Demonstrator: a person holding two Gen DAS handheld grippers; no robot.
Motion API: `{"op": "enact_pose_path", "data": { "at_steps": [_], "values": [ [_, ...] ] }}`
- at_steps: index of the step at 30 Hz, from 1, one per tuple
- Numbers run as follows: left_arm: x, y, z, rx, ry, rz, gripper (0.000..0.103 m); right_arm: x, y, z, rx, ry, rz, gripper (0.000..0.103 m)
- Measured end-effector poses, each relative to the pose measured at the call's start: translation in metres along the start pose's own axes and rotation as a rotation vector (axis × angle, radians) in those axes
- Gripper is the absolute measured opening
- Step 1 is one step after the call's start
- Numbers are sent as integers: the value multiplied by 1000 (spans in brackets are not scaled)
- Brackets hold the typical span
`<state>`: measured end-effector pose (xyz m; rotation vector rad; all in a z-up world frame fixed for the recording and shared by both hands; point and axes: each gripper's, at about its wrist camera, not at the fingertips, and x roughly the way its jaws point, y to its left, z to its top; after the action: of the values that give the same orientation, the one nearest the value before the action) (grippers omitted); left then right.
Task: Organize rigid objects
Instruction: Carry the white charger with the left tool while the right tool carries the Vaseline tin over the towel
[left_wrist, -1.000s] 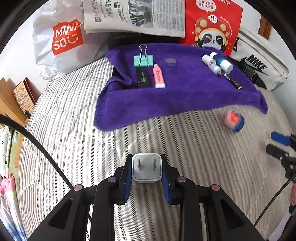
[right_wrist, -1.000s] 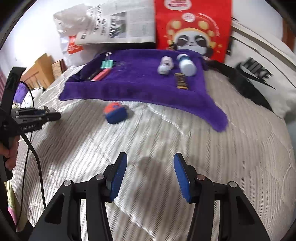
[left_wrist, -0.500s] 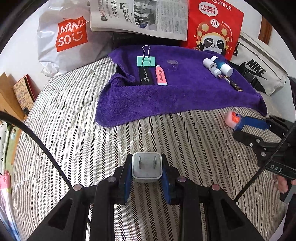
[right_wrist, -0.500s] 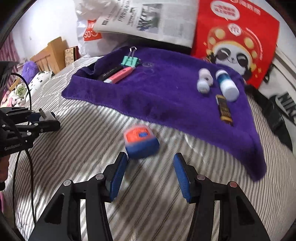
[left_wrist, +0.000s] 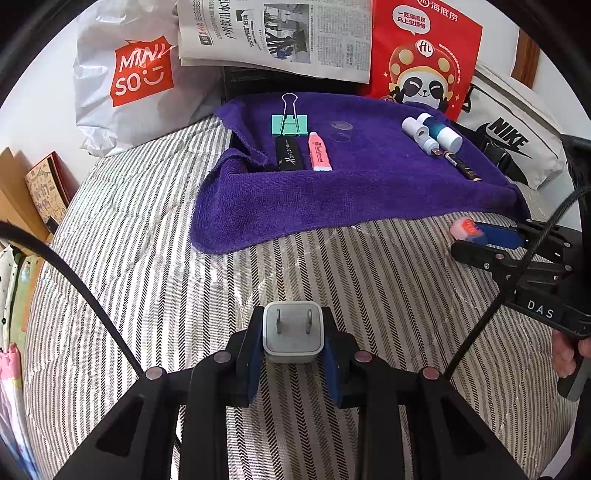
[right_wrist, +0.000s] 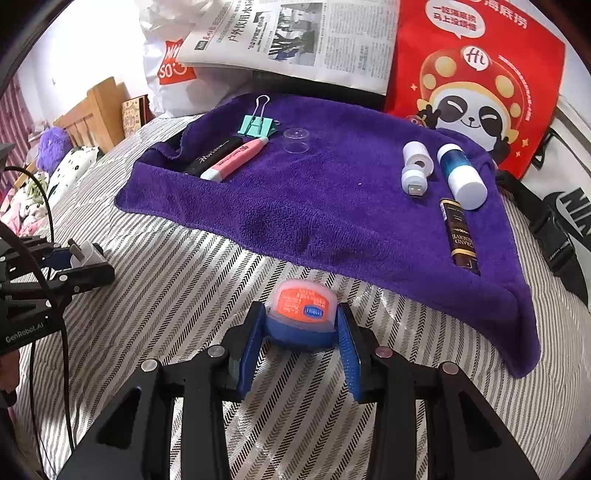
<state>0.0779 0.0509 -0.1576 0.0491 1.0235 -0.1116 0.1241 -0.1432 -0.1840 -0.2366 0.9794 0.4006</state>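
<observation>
Two grippers work low over the striped bedspread (left_wrist: 155, 258). Part of the small jar (right_wrist: 301, 314) is hidden between the right gripper (right_wrist: 301, 332) pads, which flank it closely; whether they squeeze it is unclear. The left gripper (left_wrist: 291, 343) clamps a white charger plug (left_wrist: 292, 330), prongs facing away. Farther off, the purple towel (right_wrist: 325, 206) carries a binder clip (right_wrist: 256, 123), pink highlighter (right_wrist: 236, 158), glue stick (right_wrist: 461, 175) and clear cap (right_wrist: 296, 140).

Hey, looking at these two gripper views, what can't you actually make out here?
- Bottom of the white charger, left wrist view: hidden between the left gripper pads.
- Sides of the small jar, right wrist view: covered by the right gripper pads.
- Newspaper print, both views: too small; top cut off.
</observation>
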Motion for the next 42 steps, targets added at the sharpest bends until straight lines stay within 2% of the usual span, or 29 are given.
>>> {"op": "enact_pose_path", "data": {
  "at_steps": [7,15,28,35,37,42],
  "values": [
    [0,-1,0,-10,-7,12,27,-1,3,-6,38,-57,-35,39],
    [1,-4,-1,-15,-12,38,27,0,0,-5,40,-57,-30,39],
    [2,-2,3,-24,18,32,27,0,1,-5,36,-58,-33,39],
    [1,6,7,-49,48,-27,26,-5,-5,2,74,11,-2,37],
    [-2,10,9,-72,42,-52,26,-14,-10,3,90,0,31,37],
    [-14,9,20,-64,14,-71,26,-42,-18,7,91,-46,50,37]
  ]
}}
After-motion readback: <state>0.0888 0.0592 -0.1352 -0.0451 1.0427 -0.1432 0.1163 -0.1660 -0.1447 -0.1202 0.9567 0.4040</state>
